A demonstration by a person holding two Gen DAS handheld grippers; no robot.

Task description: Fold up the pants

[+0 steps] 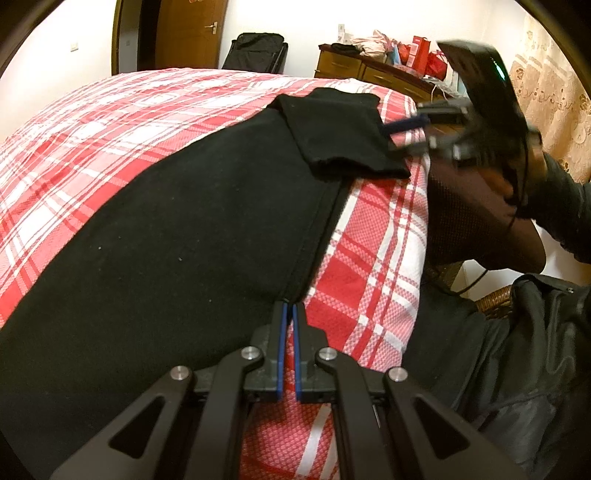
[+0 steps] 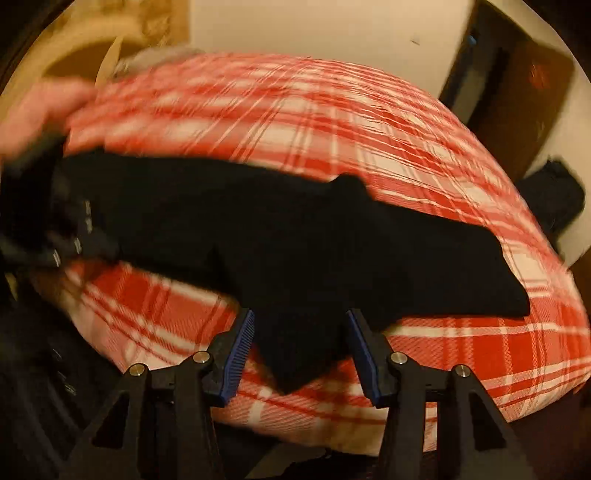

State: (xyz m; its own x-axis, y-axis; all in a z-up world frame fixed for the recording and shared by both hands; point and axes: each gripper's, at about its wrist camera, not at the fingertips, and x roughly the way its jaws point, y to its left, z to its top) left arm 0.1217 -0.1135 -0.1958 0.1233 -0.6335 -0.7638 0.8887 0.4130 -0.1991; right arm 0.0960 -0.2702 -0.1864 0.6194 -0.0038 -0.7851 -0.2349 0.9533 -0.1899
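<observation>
Motion-blurred pants (image 2: 280,236), far end indistinct

Plaid bedspread (image 1: 129,110); wooden dresser (image 1: 354,68); black suitcase (image 1: 256,51) beside door (image 1: 188,33).

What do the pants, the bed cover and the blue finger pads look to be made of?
Pants: soft matte black knit, probably cotton jersey or fleece; it drapes limply and shows lint specks.
Bed cover: woven red and white plaid, likely cotton; a waffle-like texture shows.
Left gripper pads: blue, seemingly rubber, matte; the right gripper pads look ridged.
</observation>
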